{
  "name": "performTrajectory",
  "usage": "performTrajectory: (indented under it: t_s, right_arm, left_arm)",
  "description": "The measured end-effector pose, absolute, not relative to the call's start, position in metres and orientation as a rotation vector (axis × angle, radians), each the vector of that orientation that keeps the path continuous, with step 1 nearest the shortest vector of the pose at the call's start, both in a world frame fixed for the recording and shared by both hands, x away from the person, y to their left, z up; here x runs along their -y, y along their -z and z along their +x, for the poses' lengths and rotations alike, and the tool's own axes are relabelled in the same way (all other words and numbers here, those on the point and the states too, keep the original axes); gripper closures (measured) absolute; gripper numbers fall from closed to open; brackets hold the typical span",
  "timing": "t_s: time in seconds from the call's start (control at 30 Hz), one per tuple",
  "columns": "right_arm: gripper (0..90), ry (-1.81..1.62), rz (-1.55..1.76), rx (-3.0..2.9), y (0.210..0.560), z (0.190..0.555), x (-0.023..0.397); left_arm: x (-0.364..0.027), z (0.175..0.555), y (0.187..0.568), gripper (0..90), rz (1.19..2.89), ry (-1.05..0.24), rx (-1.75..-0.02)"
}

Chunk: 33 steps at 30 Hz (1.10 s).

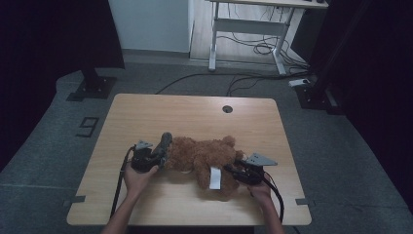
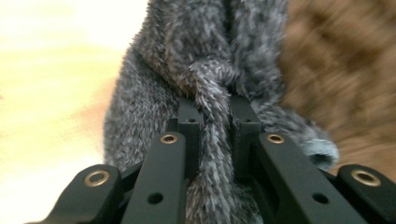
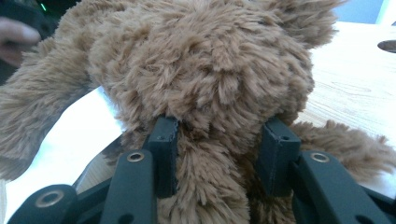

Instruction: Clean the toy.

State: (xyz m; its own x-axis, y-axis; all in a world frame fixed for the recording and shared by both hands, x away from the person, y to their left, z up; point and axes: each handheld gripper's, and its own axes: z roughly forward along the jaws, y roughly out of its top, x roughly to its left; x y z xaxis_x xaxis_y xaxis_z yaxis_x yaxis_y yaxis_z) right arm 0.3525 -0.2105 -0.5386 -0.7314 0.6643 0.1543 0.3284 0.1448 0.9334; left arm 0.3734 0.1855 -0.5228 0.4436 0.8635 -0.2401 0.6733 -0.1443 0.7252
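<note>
A brown teddy bear (image 1: 204, 158) lies on the wooden table (image 1: 195, 117), in the near half, about in the middle between the left and right edges. A white tag (image 1: 215, 177) hangs from its near side. At the left end of the bear there is a grey fuzzy sock (image 1: 164, 146), or a similar knitted piece; I cannot tell exactly what it is.

The left gripper (image 1: 157, 157) is held by the person's left hand (image 1: 139, 176) just at the left of the bear. In the left gripper view, its two black jaws are pressed together on a twisted strand of the grey sock (image 2: 205, 88), with the brown fur at the right behind it.

The right gripper (image 1: 233, 169) is at the right end of the bear, held by the right hand (image 1: 260, 191). In the right gripper view its jaws stand apart, one on each side of a thick part of the bear (image 3: 210, 93), and both touch the fur. A round hole (image 1: 227, 108) is in the far part of the table.
</note>
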Motion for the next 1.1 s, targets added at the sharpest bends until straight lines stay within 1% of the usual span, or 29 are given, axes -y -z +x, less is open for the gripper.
performTrajectory:
  t_s: [0.13, 0.27, 0.37, 0.53, 0.73, 0.8, 0.9, 1.0, 1.1]
  right_arm:
    - [56.0, -1.61, 0.96, -2.13, 0.539, 0.352, 0.212]
    - [55.9, -1.609, 0.96, -2.133, 0.539, 0.352, 0.213]
    - [55.8, -1.611, 0.966, -2.129, 0.539, 0.353, 0.213]
    - [55.7, -1.581, 0.974, -2.126, 0.54, 0.355, 0.216]
    - [55.3, -1.593, 0.962, -2.127, 0.541, 0.354, 0.215]
    - [55.0, -1.592, 0.959, -2.13, 0.54, 0.354, 0.215]
    - [53.1, -1.598, 0.961, -2.13, 0.54, 0.354, 0.215]
    - [50.3, -1.611, 0.956, -2.137, 0.541, 0.353, 0.215]
    - [46.3, -1.63, 0.965, -2.137, 0.54, 0.353, 0.216]
  left_arm:
    - [-0.181, 0.374, 0.529, 78.3, 1.905, -0.3, -1.298]
    - [-0.188, 0.374, 0.519, 78.3, 1.891, -0.301, -1.299]
    - [-0.188, 0.372, 0.497, 78.6, 1.86, -0.344, -1.268]
    - [-0.171, 0.37, 0.454, 78.4, 1.862, -0.425, -1.171]
    - [-0.141, 0.374, 0.426, 77.8, 1.844, -0.424, -1.072]
    - [-0.128, 0.376, 0.424, 77.6, 1.865, -0.418, -1.045]
    - [-0.111, 0.381, 0.435, 77.5, 1.924, -0.434, -1.041]
    - [-0.11, 0.382, 0.448, 77.6, 1.925, -0.438, -1.051]
    - [-0.116, 0.379, 0.452, 78.0, 1.923, -0.434, -1.045]
